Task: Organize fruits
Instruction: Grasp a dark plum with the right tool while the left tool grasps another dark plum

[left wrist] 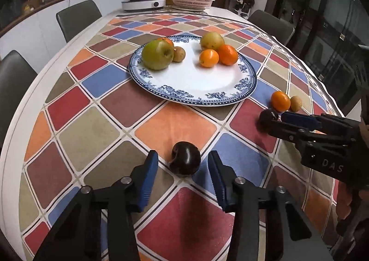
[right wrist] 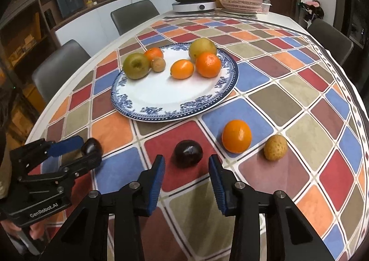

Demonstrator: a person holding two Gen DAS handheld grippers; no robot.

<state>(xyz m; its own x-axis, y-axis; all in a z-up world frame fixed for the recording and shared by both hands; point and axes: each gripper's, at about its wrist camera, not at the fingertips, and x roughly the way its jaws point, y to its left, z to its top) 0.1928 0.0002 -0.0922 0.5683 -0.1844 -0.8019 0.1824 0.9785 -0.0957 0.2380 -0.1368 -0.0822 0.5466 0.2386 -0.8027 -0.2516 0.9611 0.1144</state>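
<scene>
In the left wrist view a dark plum (left wrist: 185,157) lies on the checked tablecloth (left wrist: 177,127) at lower centre, its stem dimple turned to the frame's left. It sits between the blue pads of the left gripper (left wrist: 183,170), whose fingers stand apart on either side without touching it.

In the right wrist view a second dark plum (right wrist: 188,153) lies at lower centre, roundish with no clear long axis, its dimple facing up toward the camera. The right gripper (right wrist: 186,172) straddles it, with its fingers apart and a gap on each side.

To that plum's right lie an orange (right wrist: 236,136) and a small tan fruit (right wrist: 275,147), near each other but apart.

Above, toward frame centre, the blue-rimmed plate (right wrist: 161,113) carries a green apple (right wrist: 135,65), a yellow-green pear (right wrist: 202,47), oranges and a small brown fruit.

The left gripper's body reads "GenRobot.AI" at the right wrist view's lower left, while the right gripper's body shows "DAS" at the right edge of the left wrist view. Both grippers slant downward toward the cloth.
</scene>
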